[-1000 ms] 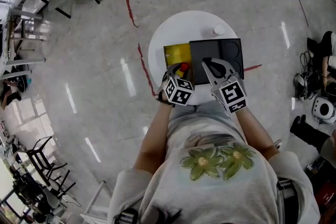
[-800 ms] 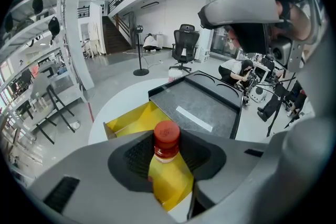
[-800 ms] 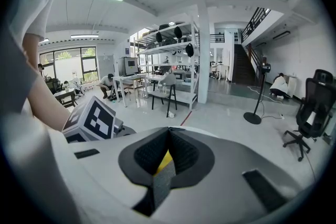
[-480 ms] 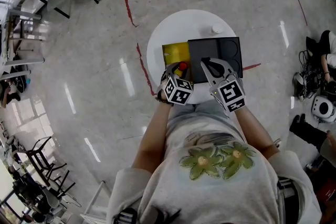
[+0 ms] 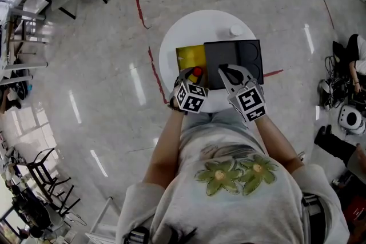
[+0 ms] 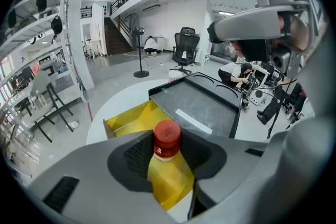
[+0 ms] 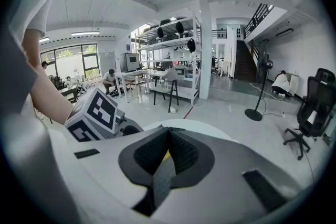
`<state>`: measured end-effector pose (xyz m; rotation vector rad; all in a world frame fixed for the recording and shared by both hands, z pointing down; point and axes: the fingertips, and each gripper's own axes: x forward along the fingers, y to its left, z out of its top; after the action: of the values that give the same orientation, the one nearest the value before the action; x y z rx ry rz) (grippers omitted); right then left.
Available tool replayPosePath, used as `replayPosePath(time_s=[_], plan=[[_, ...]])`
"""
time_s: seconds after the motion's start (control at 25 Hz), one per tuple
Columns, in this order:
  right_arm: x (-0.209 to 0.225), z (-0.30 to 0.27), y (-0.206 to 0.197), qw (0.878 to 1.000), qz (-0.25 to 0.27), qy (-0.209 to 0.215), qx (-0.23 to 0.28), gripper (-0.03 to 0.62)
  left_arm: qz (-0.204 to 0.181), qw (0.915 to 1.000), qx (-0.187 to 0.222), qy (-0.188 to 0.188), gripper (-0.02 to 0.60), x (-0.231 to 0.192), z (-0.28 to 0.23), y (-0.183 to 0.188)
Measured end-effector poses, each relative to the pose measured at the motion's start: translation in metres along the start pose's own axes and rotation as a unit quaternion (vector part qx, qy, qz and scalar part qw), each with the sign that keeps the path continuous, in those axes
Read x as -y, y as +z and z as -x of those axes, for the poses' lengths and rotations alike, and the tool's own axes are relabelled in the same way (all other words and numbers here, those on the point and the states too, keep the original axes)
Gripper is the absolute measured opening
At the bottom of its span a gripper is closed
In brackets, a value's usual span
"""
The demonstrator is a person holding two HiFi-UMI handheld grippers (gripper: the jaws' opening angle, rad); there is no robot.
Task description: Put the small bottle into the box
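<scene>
Bottle (image 6: 167,139) at yellow box (image 6: 127,122); dark tray (image 6: 202,105) alongside

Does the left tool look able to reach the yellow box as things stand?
Probably yes: the left tool holds the small bottle just short of the open yellow box, with nothing between them.

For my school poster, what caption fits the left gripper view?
Left gripper holds the small bottle over the yellow box.
</scene>
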<state>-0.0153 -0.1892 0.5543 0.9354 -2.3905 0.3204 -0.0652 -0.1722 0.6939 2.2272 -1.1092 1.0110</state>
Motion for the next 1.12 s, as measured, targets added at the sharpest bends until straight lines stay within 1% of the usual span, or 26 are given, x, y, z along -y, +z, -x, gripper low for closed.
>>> replayPosePath(time_s=[0.12,0.2,0.28,0.48,0.64,0.76,0.84,0.96,1.04,1.12], plan=[[-0.003,0.001,-0.004,1.000,0.001,0.003,-0.004,0.006,0.014,0.9999,0.001,-0.006,0.165,0.000,0.000,-0.001],[-0.006,0.003,-0.003,1.000,0.003,0.008,-0.006,0.006,0.021,0.9997,0.002,-0.010,0.216,0.001,0.000,-0.001],[-0.008,0.005,-0.004,1.000,0.005,0.012,-0.011,0.006,0.026,0.9996,0.011,-0.008,0.222,0.000,0.003,0.002],[-0.014,0.007,-0.005,1.000,0.003,0.023,-0.011,0.006,0.047,0.9975,0.053,0.003,0.222,-0.005,0.024,0.019],[-0.021,0.010,-0.002,1.000,0.014,0.022,-0.010,0.006,0.061,0.9934,0.096,0.018,0.222,-0.011,0.052,0.034],[-0.021,0.014,0.005,1.000,0.018,0.014,-0.001,0.005,0.073,0.9883,0.130,0.033,0.183,-0.014,0.075,0.046],[-0.022,0.019,0.008,1.000,0.019,0.015,0.004,0.005,0.074,0.9850,0.148,0.048,0.165,-0.016,0.091,0.053],[-0.024,0.028,0.016,0.999,0.019,0.019,0.020,0.005,0.073,0.9782,0.174,0.087,0.086,-0.021,0.115,0.062],[-0.025,0.033,0.023,0.999,0.020,0.017,0.031,0.005,0.073,0.9732,0.186,0.114,0.004,-0.023,0.131,0.068],[-0.025,0.040,0.029,0.999,0.020,0.016,0.041,0.005,0.070,0.9697,0.194,0.131,0.002,-0.022,0.147,0.074]])
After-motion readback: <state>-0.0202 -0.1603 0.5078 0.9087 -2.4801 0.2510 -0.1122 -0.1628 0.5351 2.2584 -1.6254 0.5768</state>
